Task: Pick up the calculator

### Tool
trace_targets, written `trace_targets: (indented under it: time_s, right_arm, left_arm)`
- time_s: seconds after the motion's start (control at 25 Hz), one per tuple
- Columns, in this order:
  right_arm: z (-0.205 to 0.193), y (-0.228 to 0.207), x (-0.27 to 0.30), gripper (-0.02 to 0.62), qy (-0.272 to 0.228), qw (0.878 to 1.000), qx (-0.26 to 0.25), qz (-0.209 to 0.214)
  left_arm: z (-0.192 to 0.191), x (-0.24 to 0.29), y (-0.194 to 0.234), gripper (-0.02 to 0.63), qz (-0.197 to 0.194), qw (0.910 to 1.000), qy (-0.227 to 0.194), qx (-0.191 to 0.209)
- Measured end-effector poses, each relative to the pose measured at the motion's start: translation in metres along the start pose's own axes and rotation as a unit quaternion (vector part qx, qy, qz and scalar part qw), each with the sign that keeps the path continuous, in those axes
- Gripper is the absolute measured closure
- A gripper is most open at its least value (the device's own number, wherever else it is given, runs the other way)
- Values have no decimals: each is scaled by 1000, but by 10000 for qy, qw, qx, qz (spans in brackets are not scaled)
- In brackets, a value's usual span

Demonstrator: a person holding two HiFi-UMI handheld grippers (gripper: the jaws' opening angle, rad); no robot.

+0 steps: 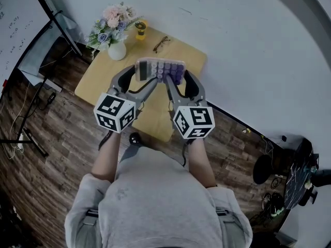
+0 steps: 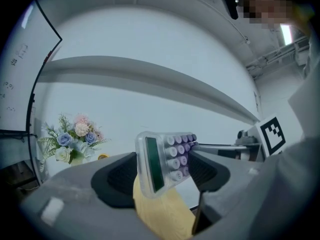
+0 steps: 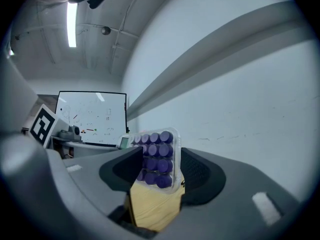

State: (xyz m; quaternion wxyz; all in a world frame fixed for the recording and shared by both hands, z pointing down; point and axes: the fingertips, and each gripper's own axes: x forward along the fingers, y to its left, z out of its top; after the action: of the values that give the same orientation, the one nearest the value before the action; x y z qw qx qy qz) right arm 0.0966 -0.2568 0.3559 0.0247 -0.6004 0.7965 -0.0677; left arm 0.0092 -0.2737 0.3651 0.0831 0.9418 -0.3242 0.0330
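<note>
A clear-cased calculator [image 1: 160,70] with purple keys and a green display is held in the air above the wooden table [image 1: 101,84]. Both grippers grip it, one at each end. My left gripper [image 1: 145,73] is shut on the display end, and in the left gripper view the calculator [image 2: 162,161] stands on edge between the pads of the left gripper [image 2: 162,178]. My right gripper [image 1: 176,75] is shut on the key end. The right gripper view has the purple keys [image 3: 157,159] filling the gap between the pads of the right gripper [image 3: 156,173].
On the table's far side stand a white vase of flowers [image 1: 115,32], a small yellow object [image 1: 140,29] and a pair of glasses [image 1: 161,44]. A white wall runs right behind the table. Stands and cables [image 1: 31,112] lie on the wooden floor at left.
</note>
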Motion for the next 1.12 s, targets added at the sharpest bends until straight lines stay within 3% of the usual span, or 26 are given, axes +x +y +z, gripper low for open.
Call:
trace_targets:
  time_s: [1.12]
  right_arm:
    - [51,-1,-70,364,-745,9961,-482,-8]
  left_arm:
    - [43,-22,-71,296,81,9965,-640,539]
